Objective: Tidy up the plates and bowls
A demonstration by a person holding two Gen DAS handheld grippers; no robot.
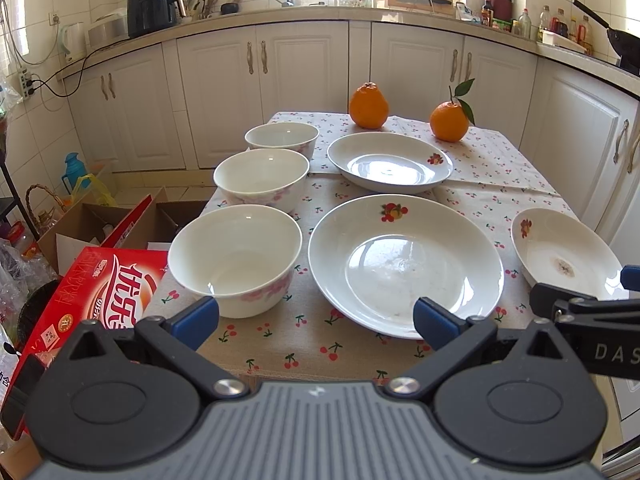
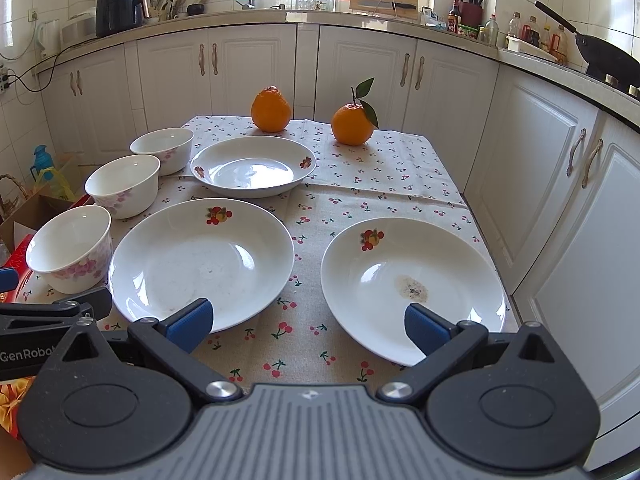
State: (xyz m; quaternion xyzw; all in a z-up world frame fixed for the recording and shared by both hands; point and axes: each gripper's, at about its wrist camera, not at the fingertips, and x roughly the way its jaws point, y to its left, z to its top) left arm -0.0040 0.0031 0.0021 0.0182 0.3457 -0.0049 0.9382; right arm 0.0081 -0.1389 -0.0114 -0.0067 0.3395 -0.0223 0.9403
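Left tool (image 1: pixel 316 322): jaws spread wide, holding nothing, poised above the near edge of the tabletop (image 1: pixel 500 152) between the near bowl (image 1: pixel 236 258) and the centre plate (image 1: pixel 404 264). Right tool (image 2: pixel 306 322): likewise spread wide and empty, between the centre plate (image 2: pixel 202 262) and the stained plate (image 2: pixel 412 284). Three bowls stand in a row along the left side: near, middle bowl (image 1: pixel 262 178), far bowl (image 1: pixel 282 140). A far plate (image 1: pixel 390 162) lies behind the centre one. Two oranges (image 1: pixel 369 105) sit at the far edge. All pieces rest apart on the cherry-print cloth (image 2: pixel 392 176).
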